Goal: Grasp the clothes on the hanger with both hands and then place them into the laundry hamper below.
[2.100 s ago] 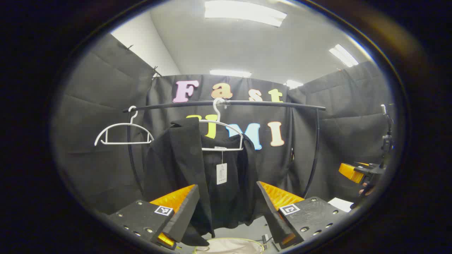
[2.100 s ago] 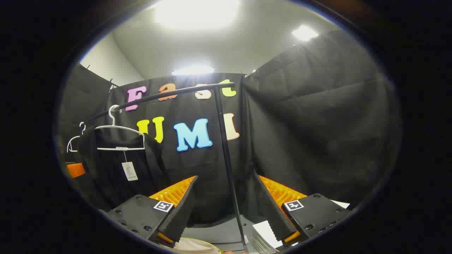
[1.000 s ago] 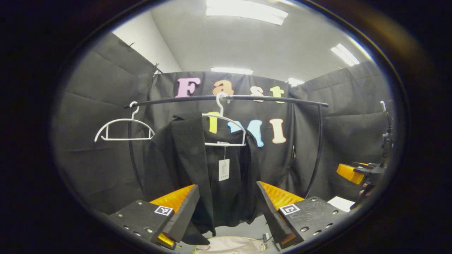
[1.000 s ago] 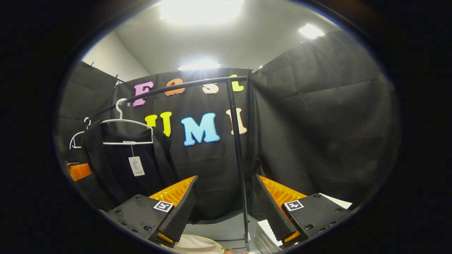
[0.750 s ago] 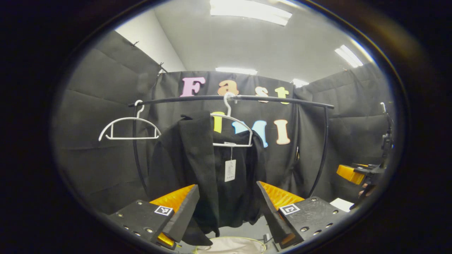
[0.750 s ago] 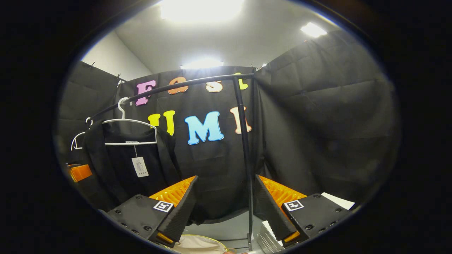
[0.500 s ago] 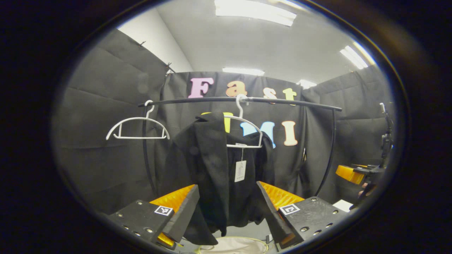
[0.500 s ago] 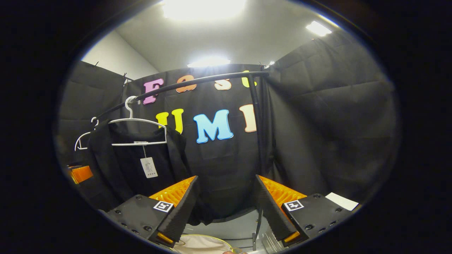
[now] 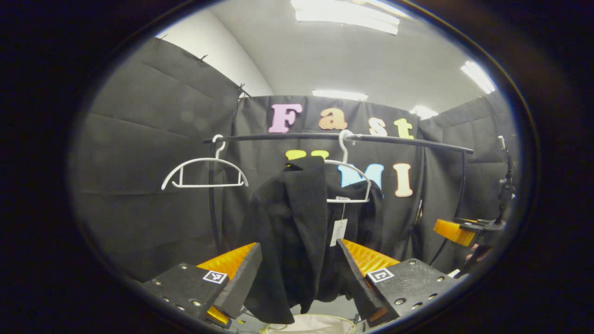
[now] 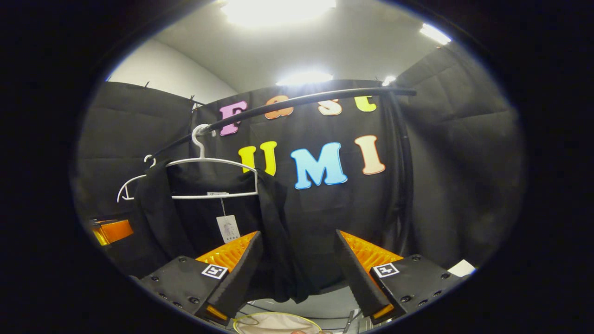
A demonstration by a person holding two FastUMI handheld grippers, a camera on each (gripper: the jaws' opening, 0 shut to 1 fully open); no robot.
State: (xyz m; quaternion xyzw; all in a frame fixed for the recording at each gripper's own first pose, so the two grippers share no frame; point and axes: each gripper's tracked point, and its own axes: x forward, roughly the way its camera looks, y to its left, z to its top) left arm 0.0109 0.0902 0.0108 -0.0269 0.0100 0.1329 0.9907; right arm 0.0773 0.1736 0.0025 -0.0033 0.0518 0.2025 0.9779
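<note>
Swinging toward the garment, both views have panned since the earliest frames: the black jacket (image 9: 297, 232) on its white wire hanger (image 9: 349, 178) now sits nearer the middle of the right gripper view, where earlier it hung far off to that view's left edge. In the left gripper view the jacket drifted from centre-left to centre-right and looks larger, so both claws have closed in on it.

Left claw (image 9: 299, 271): released, jaws spread wide, nothing between them but the jacket's hem seen beyond; not touching as far as I can tell. Right claw (image 10: 297, 266): also released, jaws apart, jacket's right edge (image 10: 274, 232) now framed between them, whereas before a black rail post stood there instead.

Jacket is not yet off the hanger, which hooks on the black curved rail (image 9: 334, 137); white paper tag (image 9: 338, 232) dangles at the collar. A second, bare white hanger (image 9: 204, 169) is on the rail to the left. The beige laundry hamper's rim (image 10: 274, 320) peeks at the bottom, directly under the jacket.

Meaning for the task: approach phase, nearly lined up, grasp not begun. Next move likely needs each claw pushed forward onto a shoulder or side of the fabric before clenching.

The other claw (image 9: 452, 231) shows at the right edge of the left gripper view.
</note>
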